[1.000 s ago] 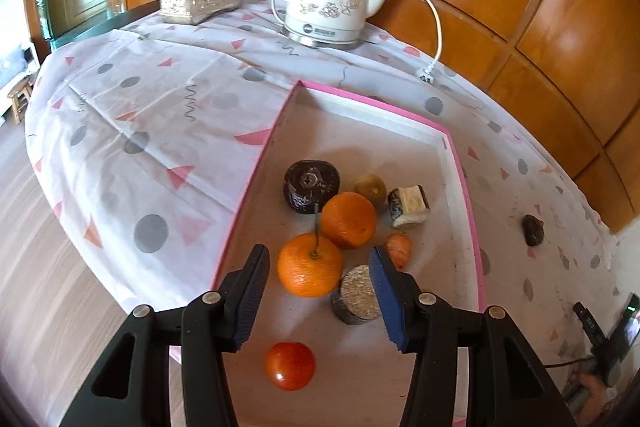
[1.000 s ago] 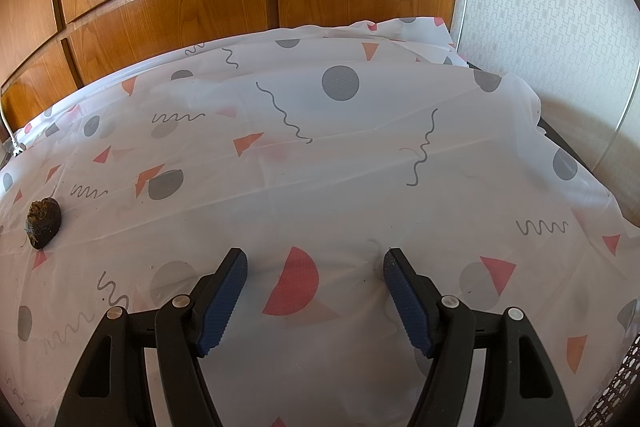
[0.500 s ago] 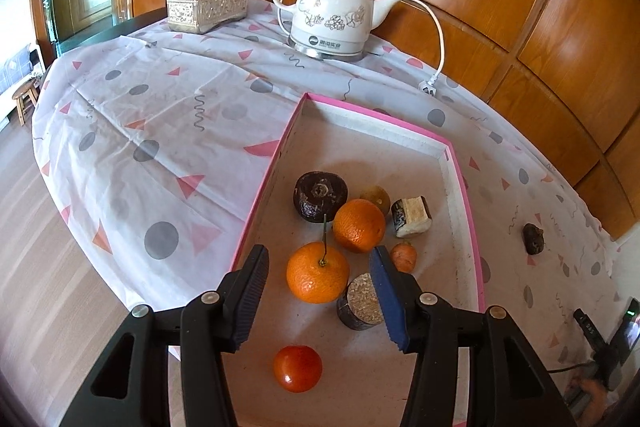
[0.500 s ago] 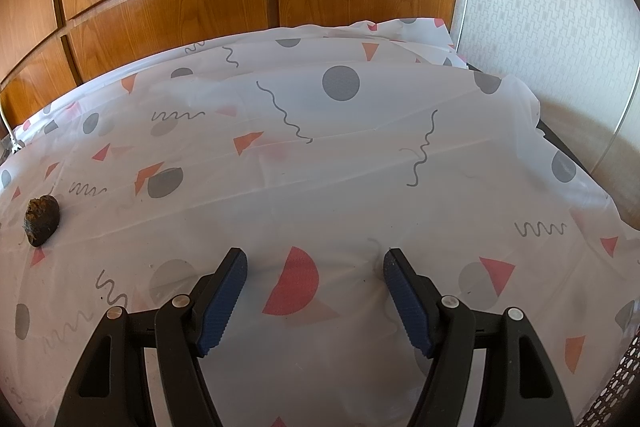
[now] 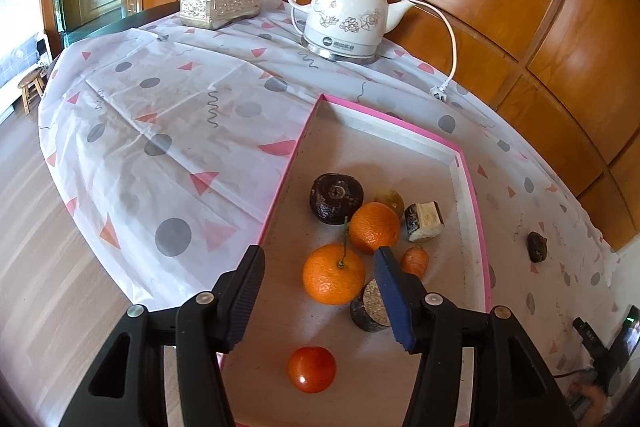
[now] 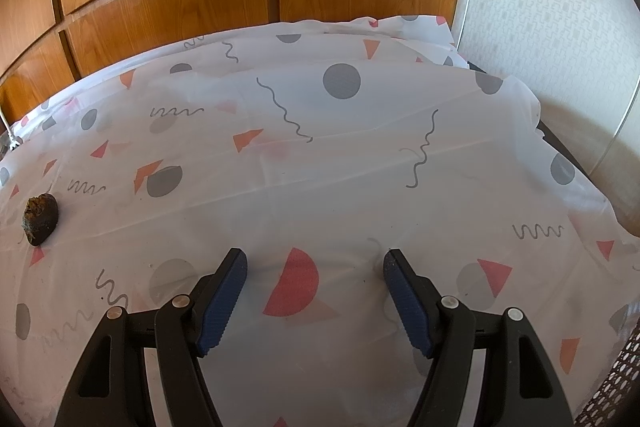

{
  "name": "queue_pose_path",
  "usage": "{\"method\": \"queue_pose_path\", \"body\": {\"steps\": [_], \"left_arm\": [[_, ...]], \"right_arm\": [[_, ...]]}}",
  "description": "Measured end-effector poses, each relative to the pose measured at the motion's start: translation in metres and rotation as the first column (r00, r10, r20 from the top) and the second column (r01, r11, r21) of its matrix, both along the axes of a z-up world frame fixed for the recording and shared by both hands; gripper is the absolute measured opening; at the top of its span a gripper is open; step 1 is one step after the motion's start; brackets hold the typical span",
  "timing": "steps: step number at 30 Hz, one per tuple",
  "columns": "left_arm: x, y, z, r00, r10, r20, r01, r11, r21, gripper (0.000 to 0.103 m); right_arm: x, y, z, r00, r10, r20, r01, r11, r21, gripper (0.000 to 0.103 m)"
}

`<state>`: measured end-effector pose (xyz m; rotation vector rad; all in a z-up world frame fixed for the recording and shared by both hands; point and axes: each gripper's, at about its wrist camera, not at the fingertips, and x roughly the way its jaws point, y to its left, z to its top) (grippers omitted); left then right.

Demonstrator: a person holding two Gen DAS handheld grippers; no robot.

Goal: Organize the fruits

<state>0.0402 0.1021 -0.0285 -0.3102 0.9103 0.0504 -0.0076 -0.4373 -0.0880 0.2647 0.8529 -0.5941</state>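
1. The left claw (image 5: pixel 318 291) is seen spread wide at the bottom of the left wrist view, held above a pink-rimmed tray (image 5: pixel 466 167); nothing is pinched between its pads.
2. A stemmed orange (image 5: pixel 334 274) is framed between the two fingers, with a second orange (image 5: pixel 375 227) touching it just above, toward frame centre.
3. A dark round fruit (image 5: pixel 336 198), a small brownish fruit (image 5: pixel 389 199) and a pale cut block (image 5: pixel 425 221) are grouped in the middle of the tray.
4. A small orange fruit (image 5: pixel 415 260) and a dark cut cylinder (image 5: pixel 369 307) are partly hidden behind the right finger; a red tomato (image 5: pixel 312 369) is shown alone at lower centre.
5. One dark shrivelled fruit (image 5: pixel 537 246) is left outside the tray at the right on the patterned tablecloth (image 5: pixel 180 115); it appears again at the left edge of the right wrist view (image 6: pixel 40 219).
6. The right claw (image 6: pixel 315 269) is likewise spread and holding nothing, low over the cloth-covered worktop.
7. A white electric kettle (image 5: pixel 347 19) and a silver tissue box (image 5: pixel 221 3) are placed at the top of the left wrist view.
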Motion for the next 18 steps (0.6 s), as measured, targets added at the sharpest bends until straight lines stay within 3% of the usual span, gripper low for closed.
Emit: {"method": "queue_pose_path", "body": {"steps": [7, 18], "left_arm": [[0.000, 0.006, -0.002, 1.000, 0.024, -0.005, -0.024, 1.000, -0.011, 0.059], [-0.002, 0.016, 0.002, 0.998, 0.058, 0.011, -0.058, 0.998, -0.024, 0.060]], "right_arm": [[0.008, 0.008, 0.007, 0.999, 0.049, -0.001, -0.049, 0.998, 0.048, 0.072], [0.035, 0.060, 0.027, 0.963, 0.266, 0.048, -0.270, 0.958, 0.098, 0.072]]}}
